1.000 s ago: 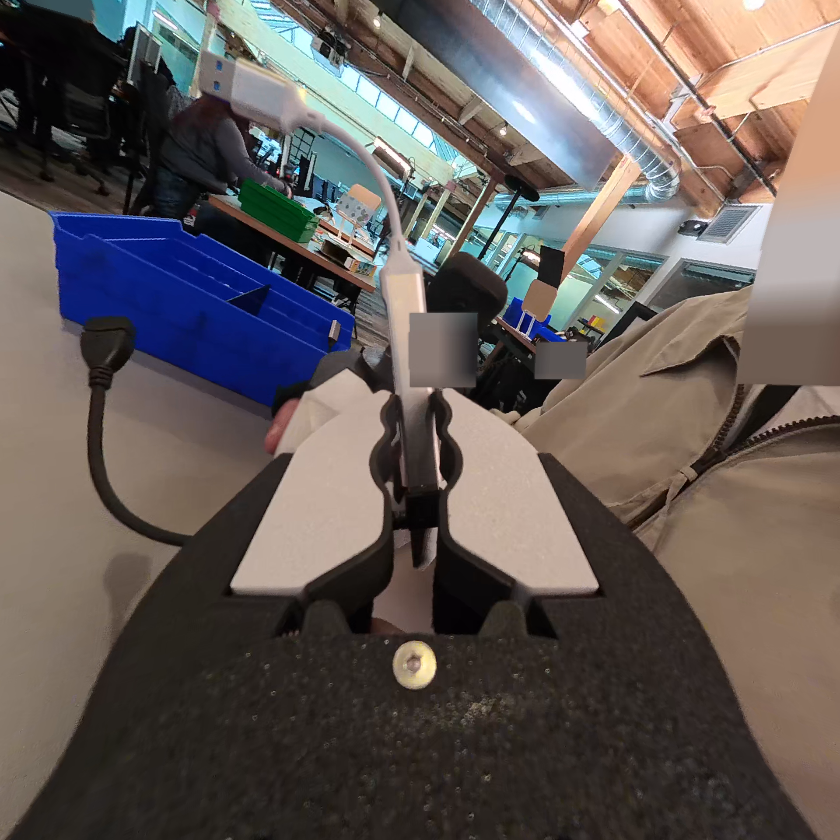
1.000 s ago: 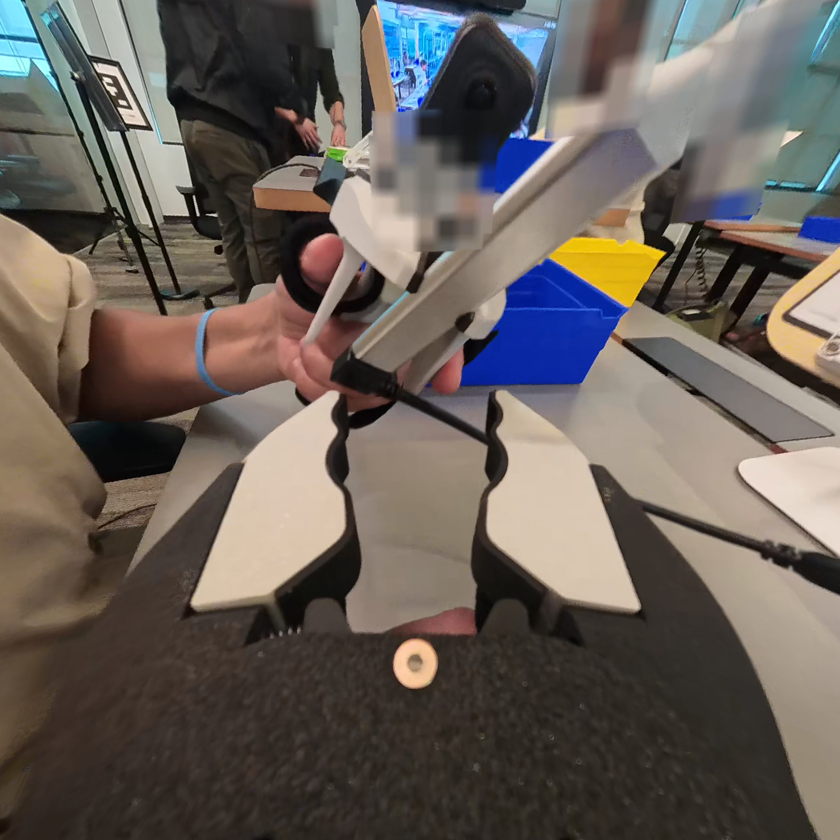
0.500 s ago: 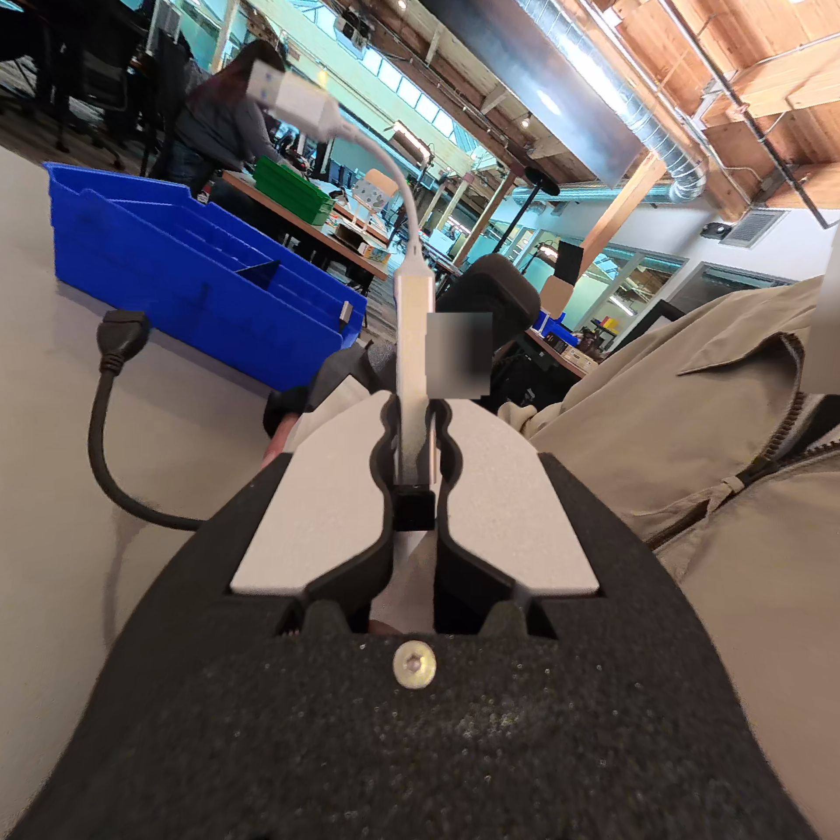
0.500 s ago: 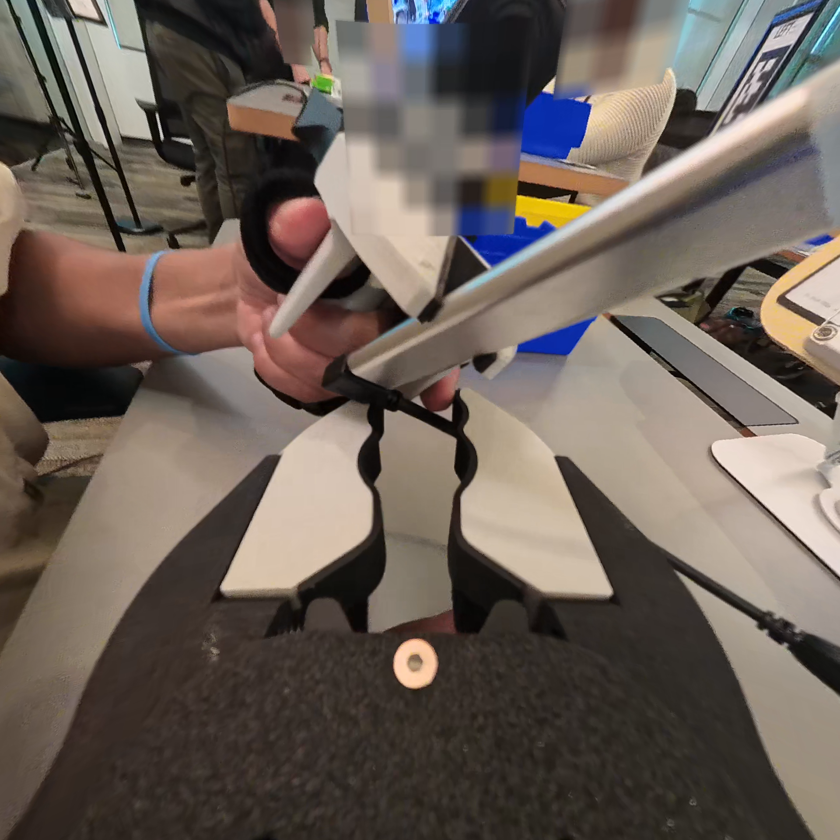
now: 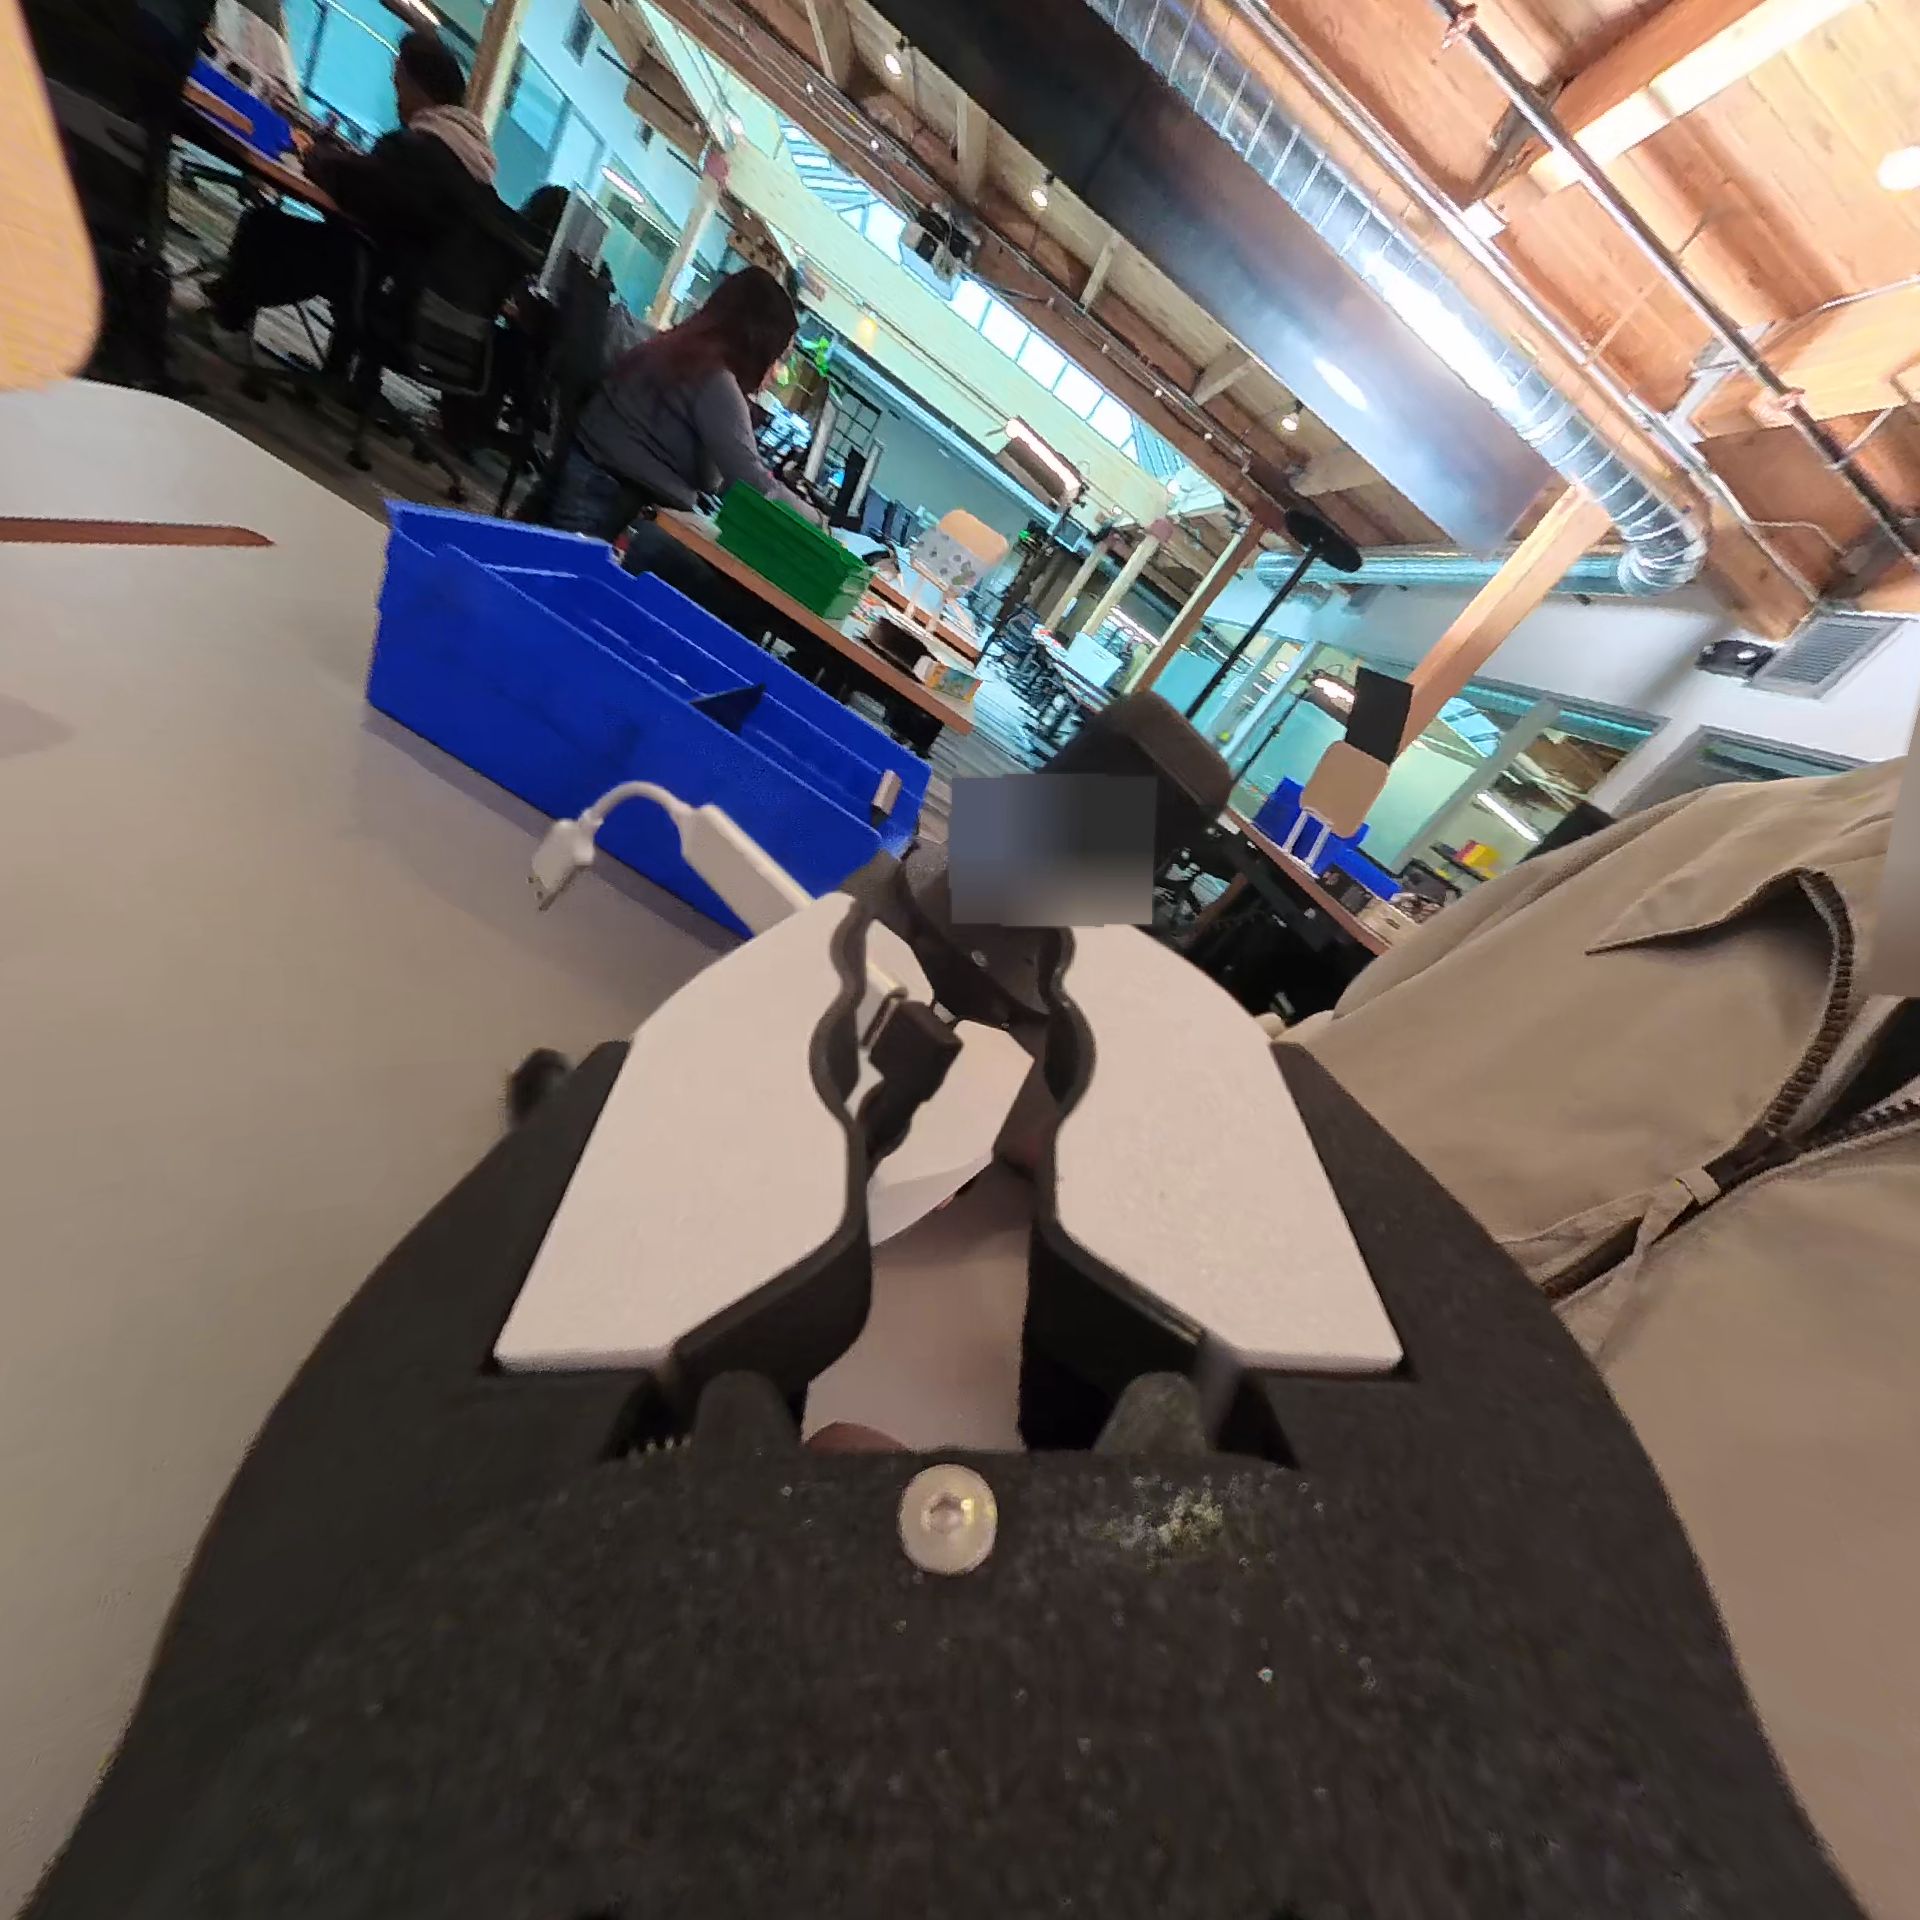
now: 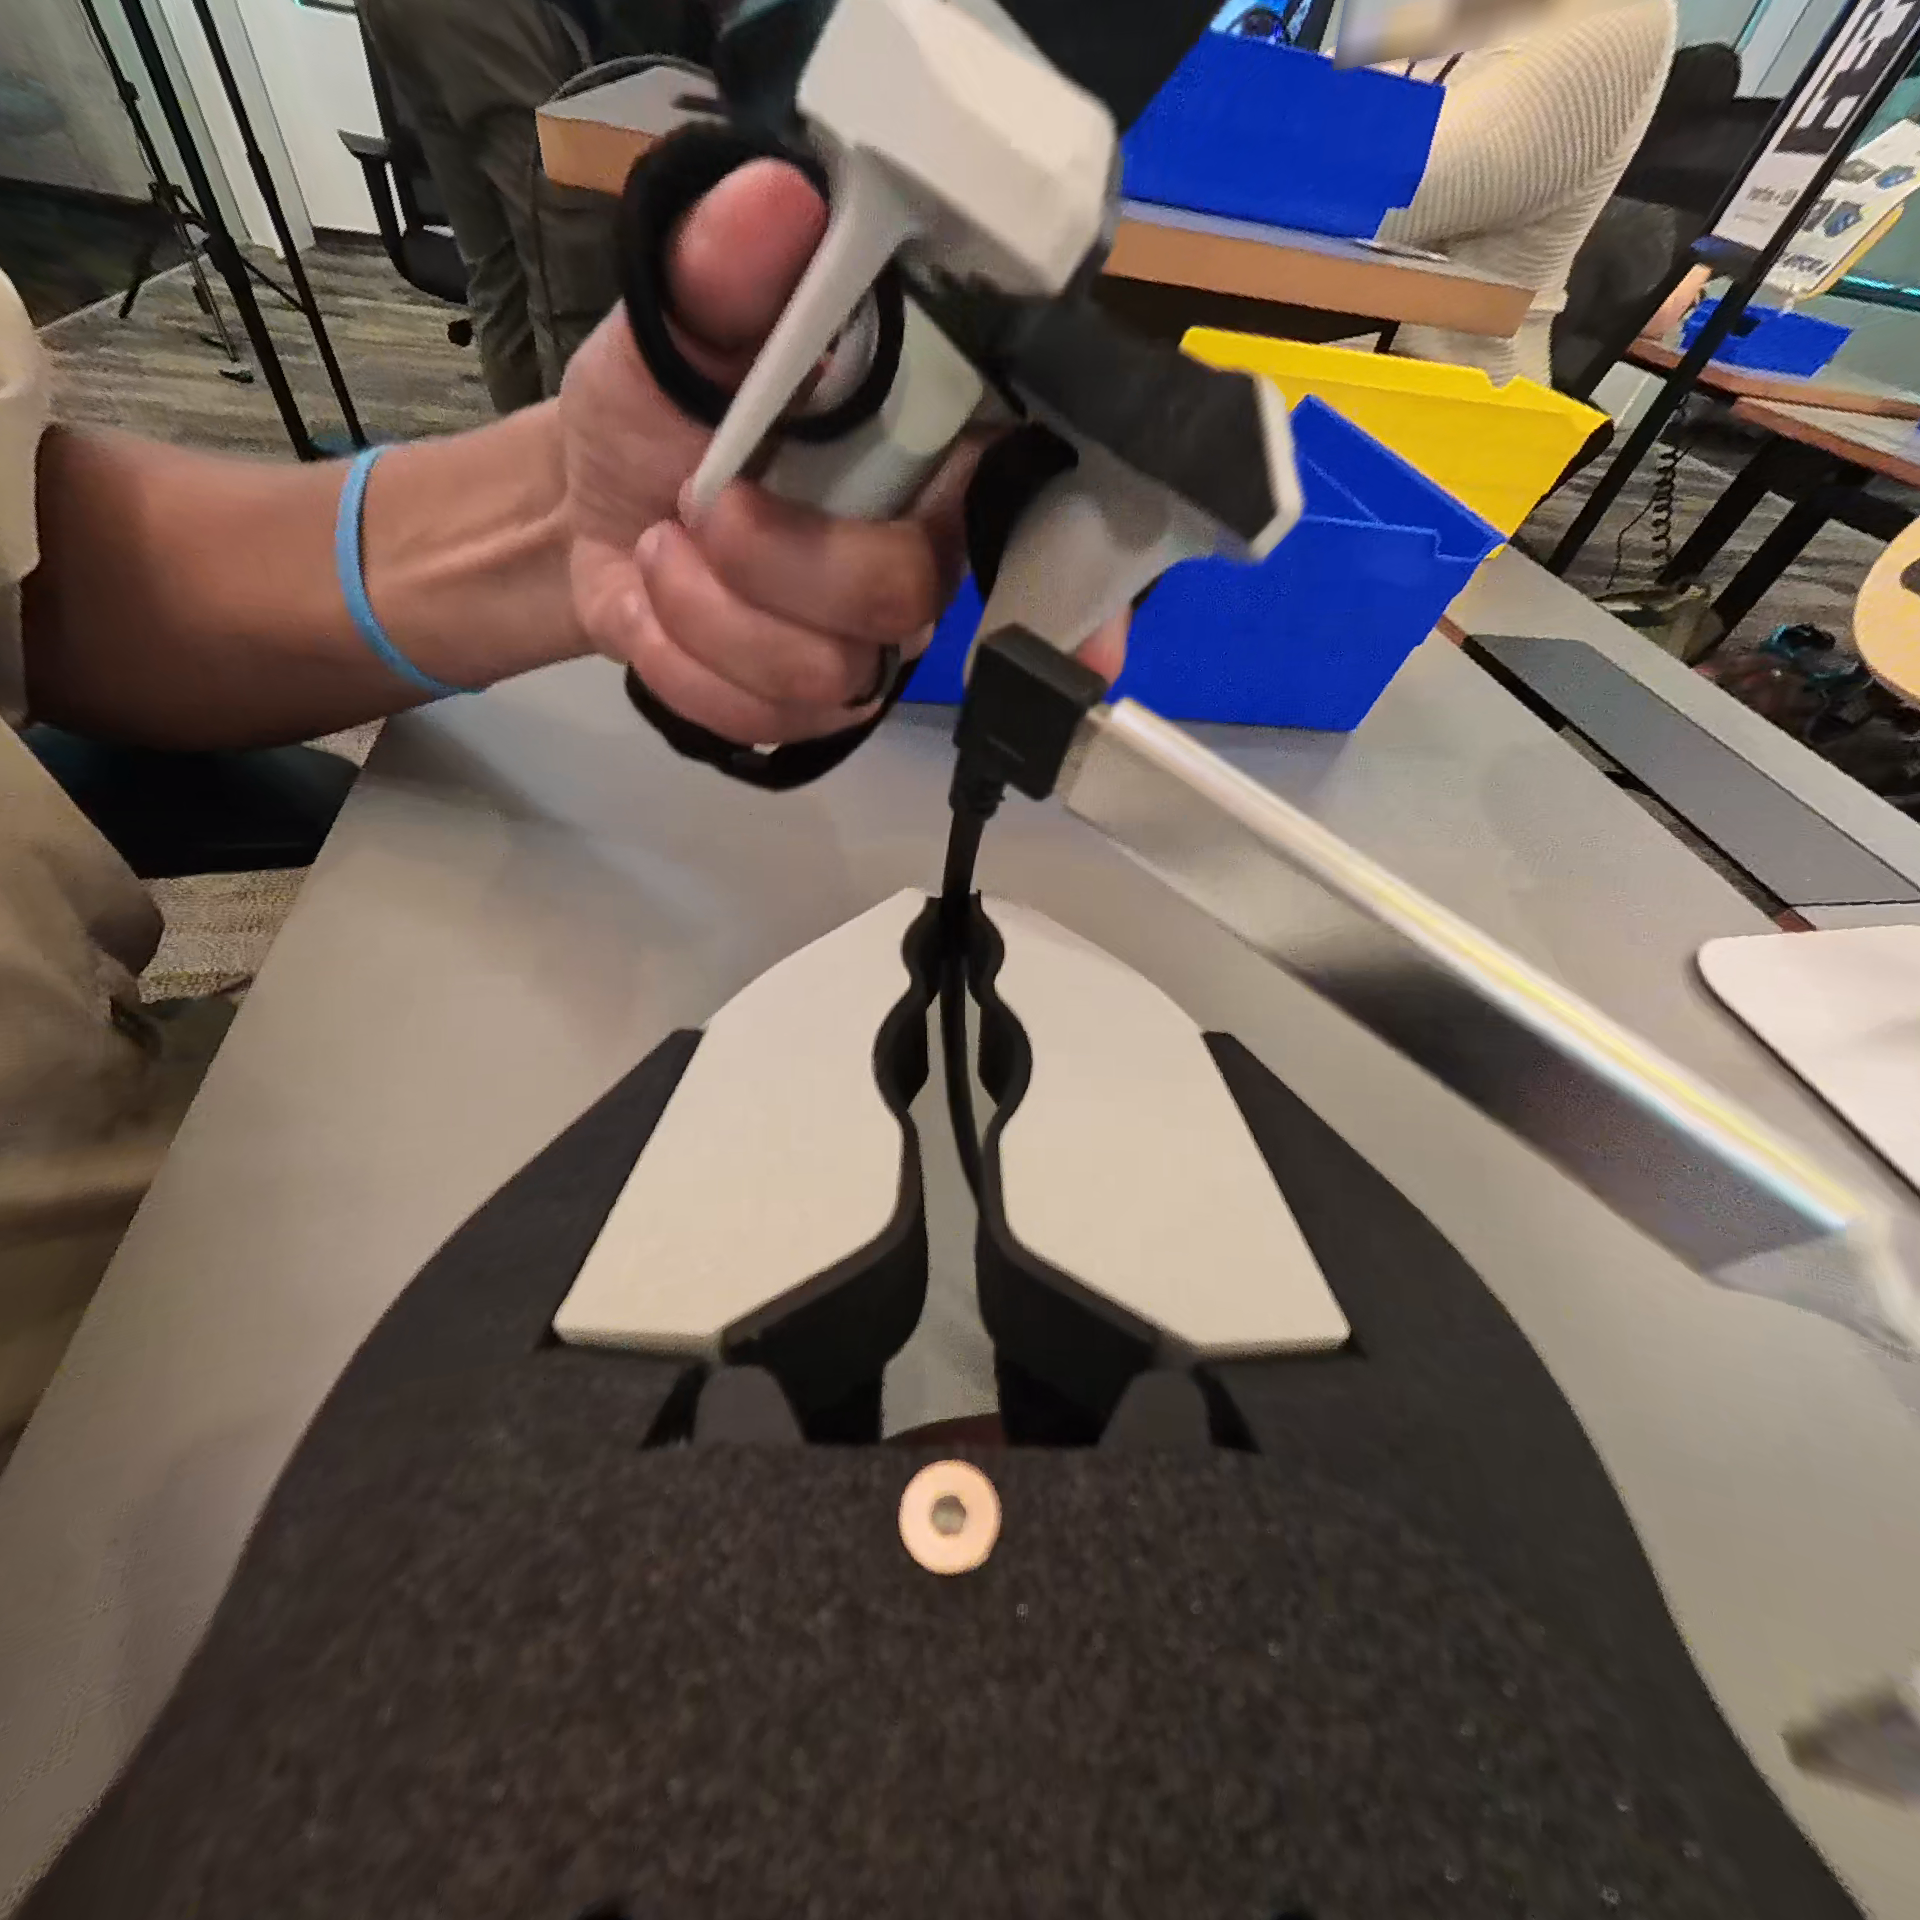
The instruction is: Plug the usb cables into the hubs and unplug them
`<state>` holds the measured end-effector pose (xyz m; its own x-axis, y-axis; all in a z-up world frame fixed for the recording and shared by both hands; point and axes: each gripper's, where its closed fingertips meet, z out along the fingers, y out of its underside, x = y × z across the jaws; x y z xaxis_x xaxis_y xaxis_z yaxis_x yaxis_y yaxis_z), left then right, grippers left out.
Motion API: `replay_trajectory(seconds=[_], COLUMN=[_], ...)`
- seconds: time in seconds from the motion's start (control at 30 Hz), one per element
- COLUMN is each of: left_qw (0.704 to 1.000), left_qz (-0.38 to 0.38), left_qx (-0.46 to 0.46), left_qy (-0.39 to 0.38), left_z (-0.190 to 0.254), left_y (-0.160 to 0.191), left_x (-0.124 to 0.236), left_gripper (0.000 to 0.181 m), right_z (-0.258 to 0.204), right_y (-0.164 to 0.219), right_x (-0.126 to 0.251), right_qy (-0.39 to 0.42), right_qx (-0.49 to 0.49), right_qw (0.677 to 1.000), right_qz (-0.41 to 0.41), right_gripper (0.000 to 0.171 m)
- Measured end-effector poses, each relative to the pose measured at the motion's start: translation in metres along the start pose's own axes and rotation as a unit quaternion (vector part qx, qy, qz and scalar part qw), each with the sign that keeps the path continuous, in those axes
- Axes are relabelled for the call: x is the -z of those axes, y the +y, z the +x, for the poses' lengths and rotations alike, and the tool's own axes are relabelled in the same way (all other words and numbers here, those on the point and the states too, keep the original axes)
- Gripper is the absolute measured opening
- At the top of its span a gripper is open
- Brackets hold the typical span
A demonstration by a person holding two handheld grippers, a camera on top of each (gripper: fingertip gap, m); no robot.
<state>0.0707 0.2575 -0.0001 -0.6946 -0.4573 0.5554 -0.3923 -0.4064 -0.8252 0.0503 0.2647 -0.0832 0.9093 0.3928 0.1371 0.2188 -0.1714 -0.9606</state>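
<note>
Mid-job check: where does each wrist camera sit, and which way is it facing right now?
Left wrist view: sits behind the left gripper, looking low across the grey table past open jaws to the hub and blue bin; the beige jacket shows at right.
Right wrist view: sits behind the right gripper, jaws shut on the black cable, facing the left hand.
Both views share the hub, its black plug and the blue bin.

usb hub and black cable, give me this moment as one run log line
left gripper: open, hub released | right gripper: shut on black cable | black plug: seated in white hub end | phase: handover to right
</note>
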Motion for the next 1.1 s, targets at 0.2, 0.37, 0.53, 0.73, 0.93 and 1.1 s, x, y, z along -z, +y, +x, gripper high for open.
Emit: replay_trajectory(seconds=[0.2,0.37,0.53,0.73,0.93,1.1], left_qw=[0.995,0.97,0.945,0.941,0.927,0.933], left_qz=[-0.059,-0.174,-0.251,-0.268,-0.274,-0.26], left_qx=[-0.04,-0.054,-0.076,-0.07,-0.073,-0.109], left_qy=[-0.076,-0.161,-0.195,-0.193,-0.245,-0.223], left_z=[-0.015,-0.037,-0.043,-0.04,-0.059,-0.058], left_y=[0.007,0.03,0.035,0.032,0.035,0.031], left_x=[0.017,0.015,-0.004,-0.028,-0.026,-0.024], left_gripper=[0.039,0.045,0.048,0.045,0.009,0.007], right_z=[0.003,0.012,0.013,0.019,0.026,0.035], right_y=[0.012,0.027,0.035,0.039,0.044,0.047], right_x=[0.005,0.009,0.008,0.007,0.012,0.012], right_qy=[0.009,0.05,0.066,0.08,0.101,0.134], right_qx=[0.041,0.138,0.216,0.226,0.233,0.212], right_qw=[0.997,0.977,0.947,0.938,0.928,0.932], right_qz=[-0.057,-0.152,-0.229,-0.251,-0.272,-0.26], right_gripper=[0.003,0.003,0.004,0.003,0.003,0.004])
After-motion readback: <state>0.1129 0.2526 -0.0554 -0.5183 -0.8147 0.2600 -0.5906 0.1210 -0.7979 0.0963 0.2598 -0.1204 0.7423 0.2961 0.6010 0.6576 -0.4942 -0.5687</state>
